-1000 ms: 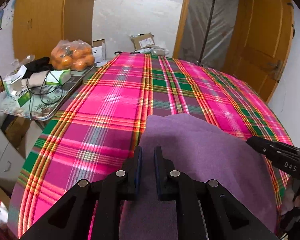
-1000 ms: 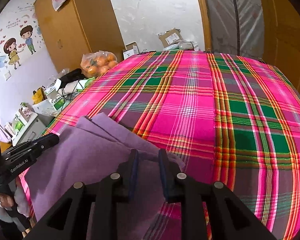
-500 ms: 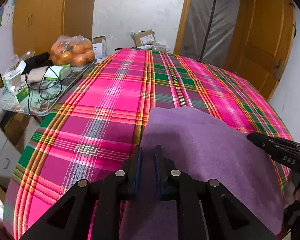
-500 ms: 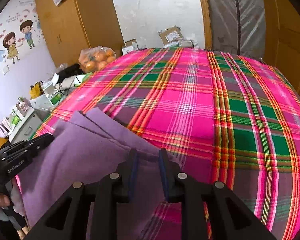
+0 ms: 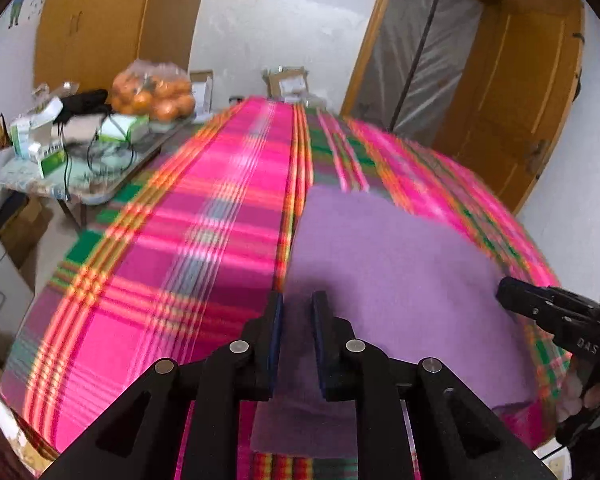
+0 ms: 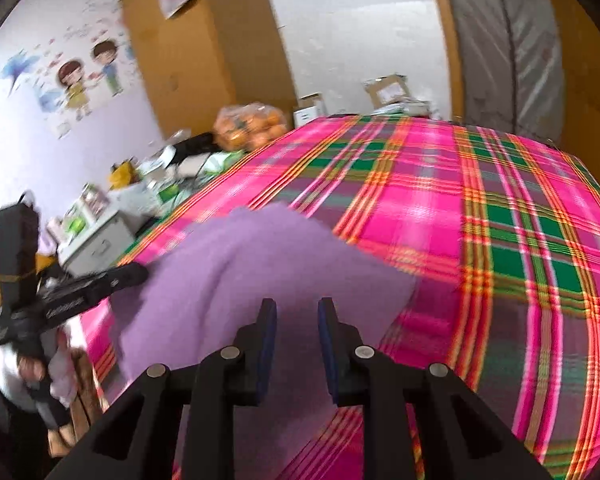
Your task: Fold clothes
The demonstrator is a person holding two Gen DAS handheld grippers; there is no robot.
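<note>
Soft purple garment (image 5: 400, 272) on the near end of a plaid bed cover (image 5: 204, 232).
Matte, fleecy cloth, folded into a rounded slab; left gripper (image 5: 296, 312) and right gripper (image 6: 297, 316) each pinch its near edge between narrowly parted fingers.

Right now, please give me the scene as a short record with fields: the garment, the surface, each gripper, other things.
garment: purple cloth, lying flat on the bed
surface: pink plaid bedcover
left gripper: at the cloth's near edge, purple cloth between the fingers
right gripper: at the cloth's near edge, cloth between the fingers
other things: bag of oranges on a cluttered side table
</note>
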